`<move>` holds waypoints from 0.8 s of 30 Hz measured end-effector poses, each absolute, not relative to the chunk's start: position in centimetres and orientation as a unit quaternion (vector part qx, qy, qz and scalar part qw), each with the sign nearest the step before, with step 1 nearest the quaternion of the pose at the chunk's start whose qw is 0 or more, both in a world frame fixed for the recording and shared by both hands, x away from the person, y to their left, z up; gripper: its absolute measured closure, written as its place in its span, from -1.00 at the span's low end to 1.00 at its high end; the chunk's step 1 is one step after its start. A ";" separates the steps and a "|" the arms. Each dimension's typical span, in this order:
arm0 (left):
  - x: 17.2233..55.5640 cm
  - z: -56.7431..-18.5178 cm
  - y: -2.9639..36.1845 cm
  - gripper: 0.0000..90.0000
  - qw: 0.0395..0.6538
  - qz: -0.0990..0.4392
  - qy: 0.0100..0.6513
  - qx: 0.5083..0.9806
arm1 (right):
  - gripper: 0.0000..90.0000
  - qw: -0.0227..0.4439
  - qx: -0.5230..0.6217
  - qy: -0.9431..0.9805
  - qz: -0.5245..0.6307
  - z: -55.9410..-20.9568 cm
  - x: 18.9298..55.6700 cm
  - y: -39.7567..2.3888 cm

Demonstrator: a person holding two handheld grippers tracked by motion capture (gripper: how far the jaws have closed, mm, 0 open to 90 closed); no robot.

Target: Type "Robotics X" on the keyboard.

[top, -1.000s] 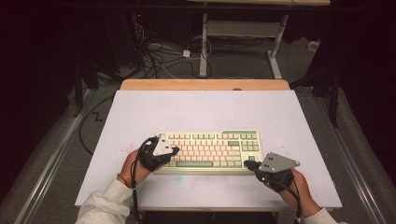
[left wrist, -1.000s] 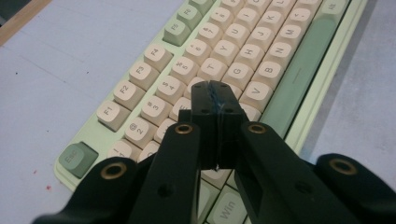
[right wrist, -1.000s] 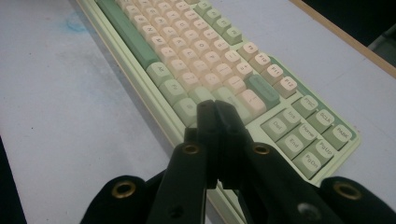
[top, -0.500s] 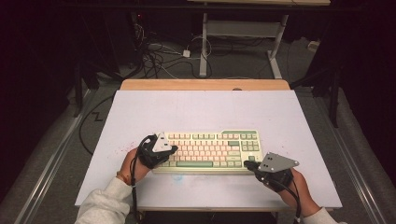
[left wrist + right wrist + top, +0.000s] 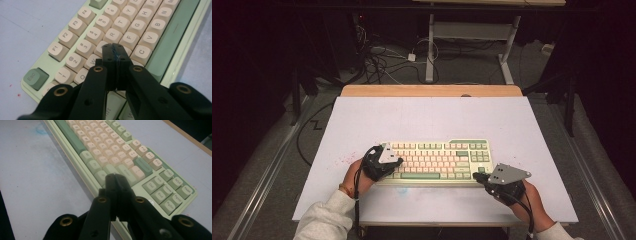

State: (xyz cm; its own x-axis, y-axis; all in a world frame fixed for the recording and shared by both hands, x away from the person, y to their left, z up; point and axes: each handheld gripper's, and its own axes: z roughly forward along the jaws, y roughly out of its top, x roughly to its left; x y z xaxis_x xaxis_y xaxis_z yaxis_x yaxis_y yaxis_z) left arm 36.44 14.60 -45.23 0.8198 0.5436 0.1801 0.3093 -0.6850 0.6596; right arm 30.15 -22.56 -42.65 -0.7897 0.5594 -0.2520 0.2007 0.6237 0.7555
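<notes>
Pale green keyboard with cream keys point(image 5: 434, 161) lies beneath both closed, empty tongs: left tongs point(image 5: 115, 51) over its letter keys, right tongs point(image 5: 115, 178) at its near edge; bare white counter point(image 5: 427, 117) all around.

One keyboard point(image 5: 435, 160), one table point(image 5: 422, 117), two grippers, two hands

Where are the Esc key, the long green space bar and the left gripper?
Esc key point(image 5: 35, 78), left gripper view, its top face.
Space bar point(image 5: 172, 33), left gripper view, its middle.
Left gripper point(image 5: 115, 53), left gripper view, its closed tips.
</notes>
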 end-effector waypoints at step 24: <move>35.9 -44.4 14.8 0.94 0.330 0.202 0.234 0.892 | 1.00 0.240 0.217 0.870 0.372 -42.7 30.1 -22.6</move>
State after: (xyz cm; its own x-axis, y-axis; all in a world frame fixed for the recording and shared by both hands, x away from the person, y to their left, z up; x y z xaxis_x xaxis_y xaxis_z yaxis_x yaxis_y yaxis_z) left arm 35.87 14.84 -44.39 0.8087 0.5512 0.2055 0.2847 -0.6724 0.6832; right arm 30.12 -22.58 -42.69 -0.7908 0.5558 -0.2563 0.1989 0.6294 0.7512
